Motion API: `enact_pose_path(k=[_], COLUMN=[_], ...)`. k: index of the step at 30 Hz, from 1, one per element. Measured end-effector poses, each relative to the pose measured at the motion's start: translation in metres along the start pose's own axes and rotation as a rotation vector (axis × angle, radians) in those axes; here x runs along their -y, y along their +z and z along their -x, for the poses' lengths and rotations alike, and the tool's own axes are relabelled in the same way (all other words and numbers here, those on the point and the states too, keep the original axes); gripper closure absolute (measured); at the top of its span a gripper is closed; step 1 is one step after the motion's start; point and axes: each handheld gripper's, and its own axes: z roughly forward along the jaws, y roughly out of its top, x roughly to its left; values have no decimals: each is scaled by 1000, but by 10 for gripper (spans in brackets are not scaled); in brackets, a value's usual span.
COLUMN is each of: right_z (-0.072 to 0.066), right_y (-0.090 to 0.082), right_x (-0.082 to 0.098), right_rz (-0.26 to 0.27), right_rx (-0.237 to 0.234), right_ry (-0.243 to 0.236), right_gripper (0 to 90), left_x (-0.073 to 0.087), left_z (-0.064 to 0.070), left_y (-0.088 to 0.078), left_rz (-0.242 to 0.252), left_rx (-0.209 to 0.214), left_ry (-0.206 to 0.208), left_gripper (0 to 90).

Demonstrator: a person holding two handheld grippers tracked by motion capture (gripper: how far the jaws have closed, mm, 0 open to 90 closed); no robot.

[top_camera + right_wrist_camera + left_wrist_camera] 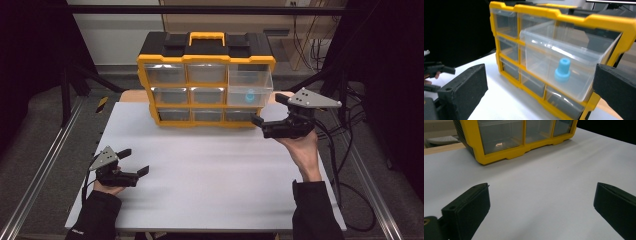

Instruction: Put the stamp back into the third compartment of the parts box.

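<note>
A yellow and black organizer point(205, 55) with clear drawers stands at the back of the white table point(210, 175). Its top right drawer point(250, 82) is pulled out, and a small blue plastic piece point(249, 95) stands inside it. In the right gripper view the drawer point(544, 53) and the blue piece point(562, 71) are close ahead. My right gripper point(268, 108) is open just in front of the organizer's right side, holding nothing. My left gripper point(135, 161) rests low at the table's front left, open and holding nothing.
The organizer's bottom row point(506, 137) shows in the left gripper view beyond bare white tabletop. Metal rails point(45, 165) run along both sides of the table. Cables point(350, 185) trail off at the right. The other gripper point(436, 68) appears at the far left of the right gripper view.
</note>
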Motion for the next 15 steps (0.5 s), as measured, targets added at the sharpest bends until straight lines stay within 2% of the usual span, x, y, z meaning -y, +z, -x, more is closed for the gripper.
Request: enact_pose_path(k=[8,15], right_z=[-6,-8], right_y=[-2,2], right_x=[32,71], right_rz=[-24,-46], right_rx=[-20,-63], right_ry=[20,54], right_gripper=[0,0], left_x=[0,0], left_z=[0,1], left_y=[0,1], left_rz=[-3,-6], left_rx=[0,2], left_ry=[1,3], left_gripper=[0,0])
